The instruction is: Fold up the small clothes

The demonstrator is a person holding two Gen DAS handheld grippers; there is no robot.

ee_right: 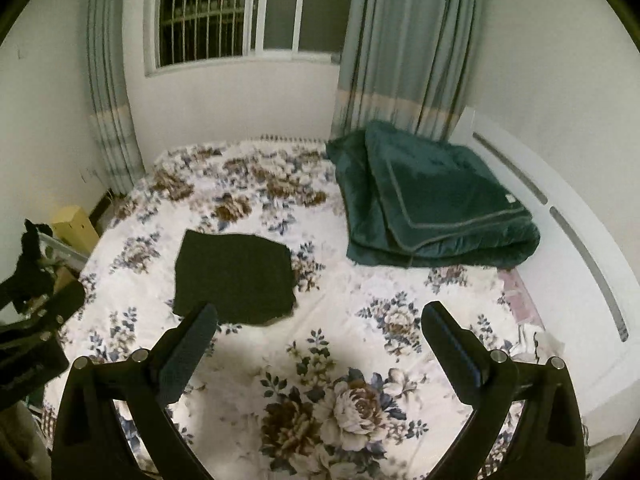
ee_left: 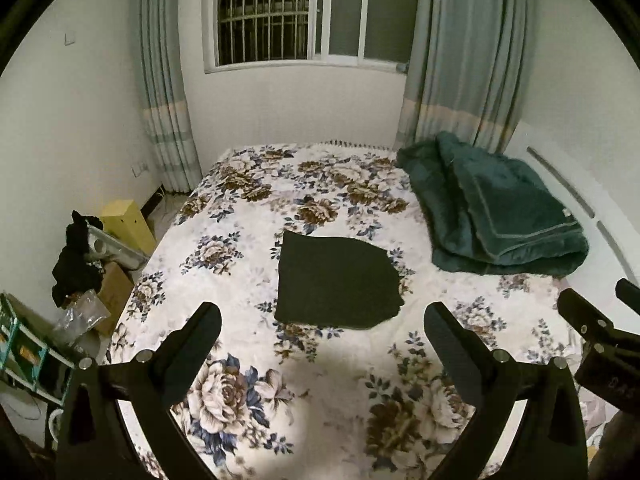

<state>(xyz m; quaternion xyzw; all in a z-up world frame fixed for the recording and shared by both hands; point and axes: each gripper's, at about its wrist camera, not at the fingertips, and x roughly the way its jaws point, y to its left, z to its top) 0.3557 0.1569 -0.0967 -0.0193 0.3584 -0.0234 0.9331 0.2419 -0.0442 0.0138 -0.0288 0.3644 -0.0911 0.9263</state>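
The dark green garment (ee_left: 336, 282) lies flat on the floral bedspread (ee_left: 248, 384), folded into a compact, roughly rectangular shape with one slanted corner on its right side. It sits near the middle of the bed, apart from everything else on it. In my right wrist view the same garment (ee_right: 236, 276) is left of centre, its near edge just beyond my left-hand fingertip.

My left gripper (ee_left: 322, 314) hangs above the bedspread, on the near side of the garment. Fingers spread wide, nothing between them; neither pad touches the cloth. My right gripper (ee_right: 320, 314) is likewise spread wide and holding nothing, held over bare bedspread (ee_right: 344, 360) to the right of the garment. From the left wrist view the right gripper's body shows at the far right edge; from the right wrist view the left gripper's body shows at the far left edge.

A folded teal blanket (ee_left: 496, 212) rests toward the far right of the bed, well apart from the garment; it also appears in the right view (ee_right: 436, 200). The white headboard (ee_right: 572, 240) runs along the right side. Beyond the bed: a barred window (ee_left: 304, 12) flanked by grey-blue curtains (ee_left: 452, 60). On the floor left of the bed: a yellow box (ee_left: 126, 224) and dark clothing (ee_left: 74, 264) heaped over clutter.
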